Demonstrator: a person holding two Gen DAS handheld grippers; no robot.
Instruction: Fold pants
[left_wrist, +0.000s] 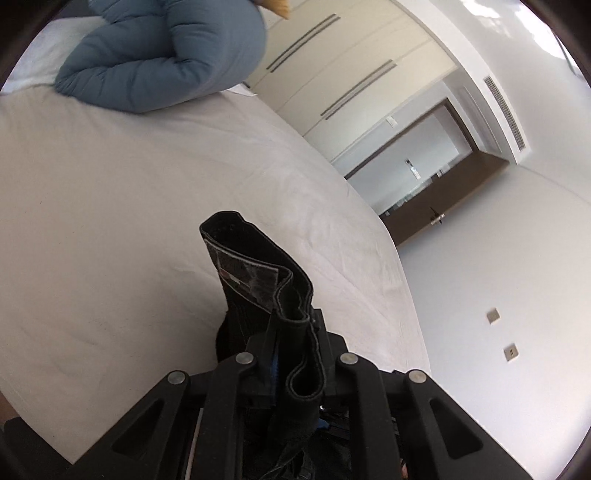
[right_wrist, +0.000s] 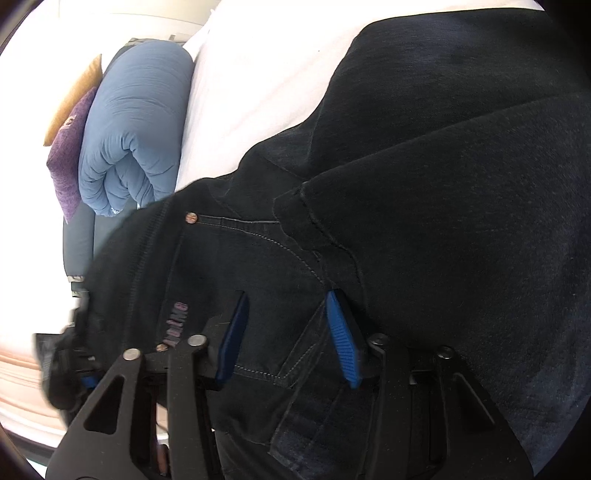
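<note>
**Waistband pinched left, seat straddled right**

Black pants (right_wrist: 424, 192) spread over a white bed sheet (left_wrist: 129, 192), heaped in dark folds, filling most of the right wrist view. Copper rivet (right_wrist: 191, 218) and curved pocket stitching visible near the waistband, small pink lettering (right_wrist: 176, 321) just below on the fabric.

Left gripper (left_wrist: 293, 354) clamped on a strip of the waistband, fingers nearly together with the cloth pressed between them. Waistband strip (left_wrist: 258, 266) standing up out of the closed jaws, raised clear of the sheet, grey inner label facing the camera, hemmed edge curling over at the right and looping back down between the linkage arms.

Right gripper (right_wrist: 286, 336) partly spread, blue pads (right_wrist: 341, 339) apart, set down against the denim near the pocket seam. Fabric lying between the two pads; whether the pads actually press on it cannot be told.

Rolled blue duvet (left_wrist: 166, 55) at the far end of the bed, well apart from the pants. Purple cushion (right_wrist: 68, 162) and mustard cushion (right_wrist: 75, 96) stacked just beside the duvet in the right wrist view. Cream wardrobe doors (left_wrist: 332, 66) with long dark handles beyond the bed, brown door (left_wrist: 443, 206) ajar further along the wall.
</note>
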